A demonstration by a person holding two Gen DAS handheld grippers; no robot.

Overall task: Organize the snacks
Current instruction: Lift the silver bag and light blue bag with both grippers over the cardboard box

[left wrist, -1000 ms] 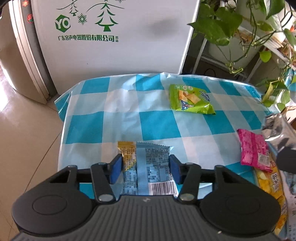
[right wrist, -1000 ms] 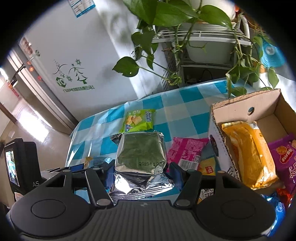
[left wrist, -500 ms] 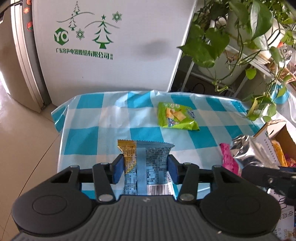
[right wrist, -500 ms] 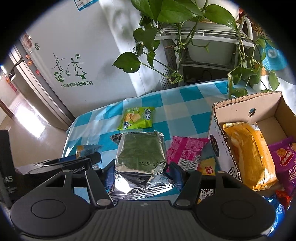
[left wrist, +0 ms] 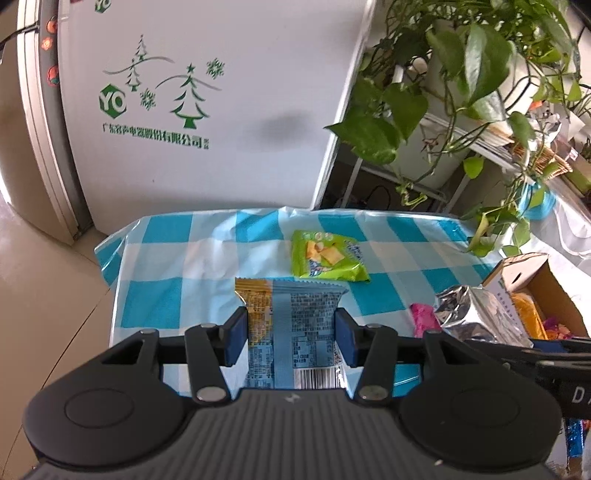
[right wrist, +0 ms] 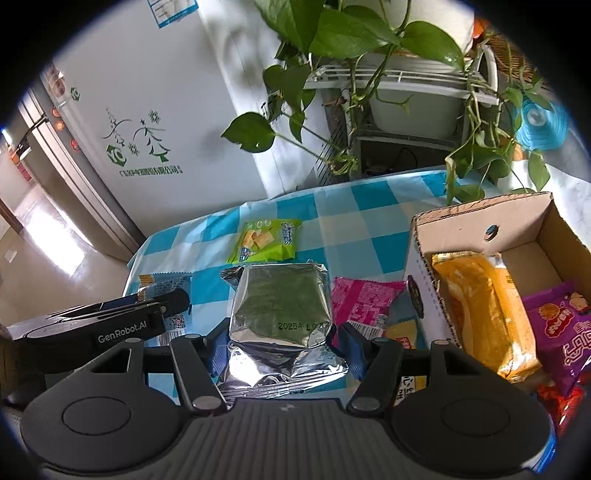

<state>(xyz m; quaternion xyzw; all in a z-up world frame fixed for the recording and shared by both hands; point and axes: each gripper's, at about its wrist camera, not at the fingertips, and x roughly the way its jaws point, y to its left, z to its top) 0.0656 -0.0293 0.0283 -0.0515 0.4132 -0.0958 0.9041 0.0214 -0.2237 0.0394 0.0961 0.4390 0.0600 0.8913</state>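
Up comes your left gripper point(left wrist: 290, 334), and the cardboard box, out of its view a second ago, now shows at three o'clock. Your left gripper is pinching a light-blue and yellow printed snack packet point(left wrist: 291, 332) between both blue pads point(left wrist: 236, 341), barcode end nearest the camera, lifted off the blue-and-white checked tablecloth point(left wrist: 166, 266).

Your right gripper point(right wrist: 280, 347) clamps a crinkled silver foil pouch point(right wrist: 279, 314) with a printed date on its face, both pads squeezing its sides. From that wrist view, your left gripper point(right wrist: 162, 302) sits at nine o'clock, packet poking out ahead of it.

At twelve o'clock of the silver pouch lies a lime-green snack bag point(right wrist: 266, 240) flat on the cloth, well apart from both grippers. Just beside the pouch at three o'clock lies a pink packet point(right wrist: 364, 301), with a yellow packet point(right wrist: 400, 332) half tucked under it. Past those stands the open brown cardboard box point(right wrist: 480, 218), its near wall between your pouch and the inside. Already in it: a long orange bag point(right wrist: 484, 306) along the left wall and a purple packet point(right wrist: 561, 328) to its right.

Trailing green pothos leaves point(right wrist: 332, 33) hang above the table's far edge, and a white appliance with green tree artwork point(left wrist: 184, 110) stands behind the table.
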